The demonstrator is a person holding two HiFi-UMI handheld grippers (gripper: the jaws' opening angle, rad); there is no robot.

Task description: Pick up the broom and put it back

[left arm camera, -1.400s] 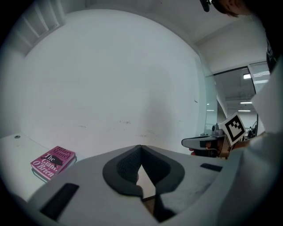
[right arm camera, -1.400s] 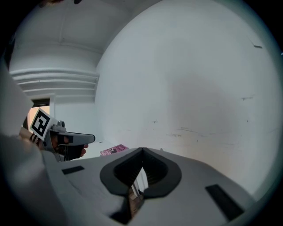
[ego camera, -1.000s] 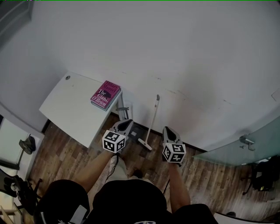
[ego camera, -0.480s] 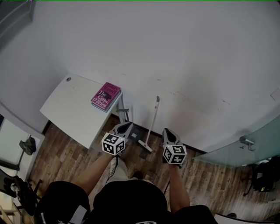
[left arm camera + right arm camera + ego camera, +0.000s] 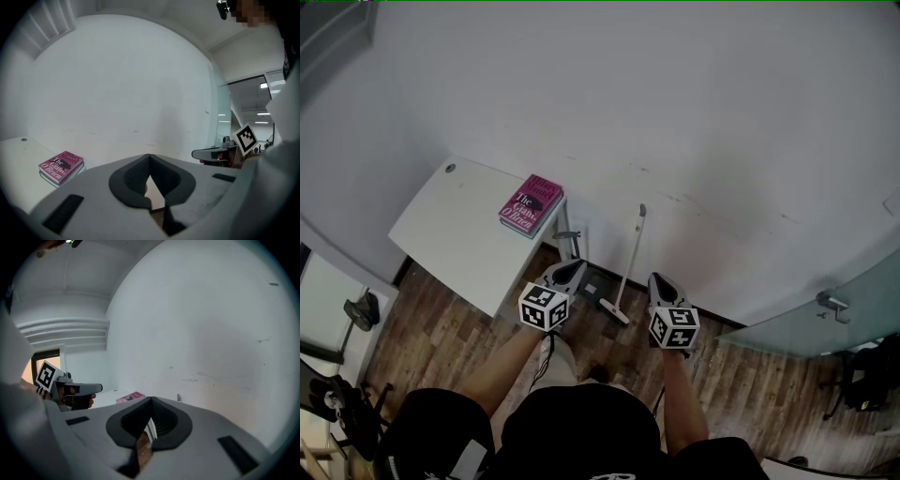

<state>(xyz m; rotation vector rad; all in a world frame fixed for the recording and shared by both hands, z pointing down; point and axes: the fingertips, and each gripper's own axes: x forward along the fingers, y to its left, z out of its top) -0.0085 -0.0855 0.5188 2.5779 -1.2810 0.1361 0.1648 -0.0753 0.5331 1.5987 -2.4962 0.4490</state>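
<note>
Judging the broom (image 5: 628, 262) light, stiff and likely slick along its thin shaft; best taken mid-handle. Leans slim and white on the wall (image 5: 694, 112) right of the tabletop (image 5: 459, 234), small flat head on the floor (image 5: 450, 328). Shows left claw (image 5: 572, 267) and right claw (image 5: 659, 279) closed on nothing, near it.

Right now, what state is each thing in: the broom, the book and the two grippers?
broom: head on the floor, handle leaning on the wall, not held.
book: closed, lying flat on the table.
left gripper: jaws shut, empty.
right gripper: jaws shut, empty.
</note>
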